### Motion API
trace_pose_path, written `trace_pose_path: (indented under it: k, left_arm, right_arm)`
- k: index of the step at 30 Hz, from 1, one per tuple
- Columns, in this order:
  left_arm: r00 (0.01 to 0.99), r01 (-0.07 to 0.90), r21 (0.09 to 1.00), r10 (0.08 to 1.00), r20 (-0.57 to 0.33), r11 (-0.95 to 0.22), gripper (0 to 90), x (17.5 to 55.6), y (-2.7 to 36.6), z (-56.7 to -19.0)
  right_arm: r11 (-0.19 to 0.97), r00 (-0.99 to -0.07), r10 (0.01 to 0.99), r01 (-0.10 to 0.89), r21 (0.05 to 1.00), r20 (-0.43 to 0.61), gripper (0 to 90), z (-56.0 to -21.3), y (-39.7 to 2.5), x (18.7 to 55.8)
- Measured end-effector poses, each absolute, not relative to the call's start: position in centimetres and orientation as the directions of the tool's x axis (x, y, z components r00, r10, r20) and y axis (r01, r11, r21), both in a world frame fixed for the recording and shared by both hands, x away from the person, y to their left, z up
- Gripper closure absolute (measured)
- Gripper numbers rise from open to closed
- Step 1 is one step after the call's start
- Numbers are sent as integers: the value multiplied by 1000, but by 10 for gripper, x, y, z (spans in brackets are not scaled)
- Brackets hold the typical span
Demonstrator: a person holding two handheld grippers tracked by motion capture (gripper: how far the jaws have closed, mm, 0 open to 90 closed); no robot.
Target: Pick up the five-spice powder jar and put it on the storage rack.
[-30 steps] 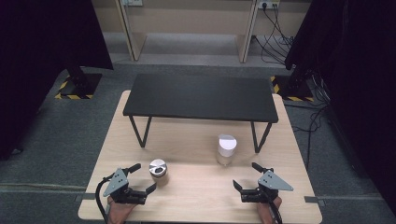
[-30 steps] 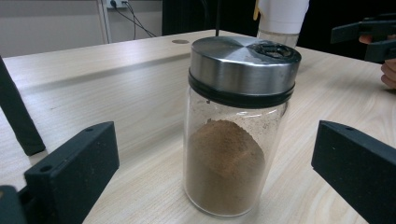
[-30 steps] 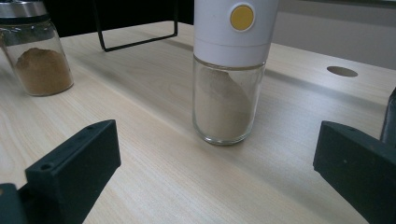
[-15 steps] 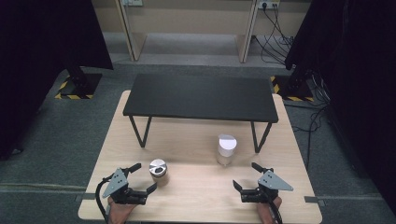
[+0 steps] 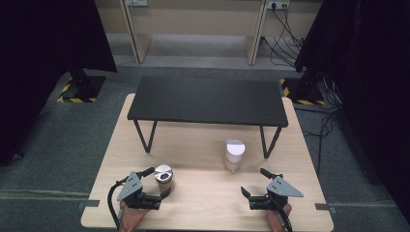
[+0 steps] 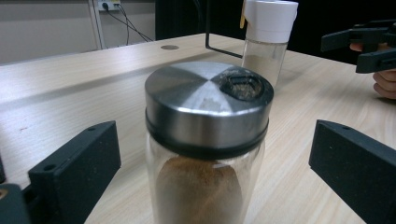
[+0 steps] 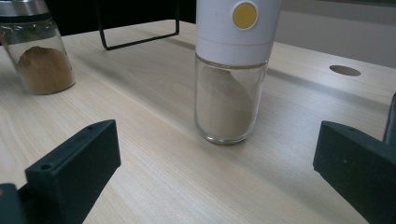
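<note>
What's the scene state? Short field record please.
left tongs: open, jaws either side of the steel-lid jar, not touching
right tongs: open, short of the white-cap jar
steel-lid jar: upright, brown powder
white-cap jar: upright, pale powder, yellow dot on cap
black shelf: stands on the table, top bare

Two jars on the table, one before each gripper.

The metal-lidded jar (image 5: 164, 177) stands between the spread jaws of the left gripper (image 5: 153, 182). The white-capped jar (image 5: 234, 154) stands further right, ahead of the right gripper (image 5: 254, 182), before the low shelf (image 5: 208, 101).
</note>
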State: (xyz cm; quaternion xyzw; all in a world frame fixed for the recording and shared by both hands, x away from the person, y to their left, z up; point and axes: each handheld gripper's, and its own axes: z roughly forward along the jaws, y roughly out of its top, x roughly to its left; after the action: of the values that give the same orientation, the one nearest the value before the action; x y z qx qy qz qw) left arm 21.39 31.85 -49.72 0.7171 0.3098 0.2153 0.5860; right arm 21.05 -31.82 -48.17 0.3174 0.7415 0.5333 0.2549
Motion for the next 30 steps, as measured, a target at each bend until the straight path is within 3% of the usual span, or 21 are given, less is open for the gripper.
trace_pose_path:
  k: [9,21,30]
  left_arm:
    - [697,202,970,715,-44,-137,42,217,306,-493]
    - [666,228,964,744,-50,-139,178,218,298,-491]
    - [674,226,963,738,-47,-146,222,220,298,-492]
  right_arm:
    - [232,-670,741,199,952,-41,5,-481,-318,211]
    - [238,-672,739,198,951,-45,5,-481,-317,211]
    - [239,-673,738,201,950,-43,5,-481,-317,212]
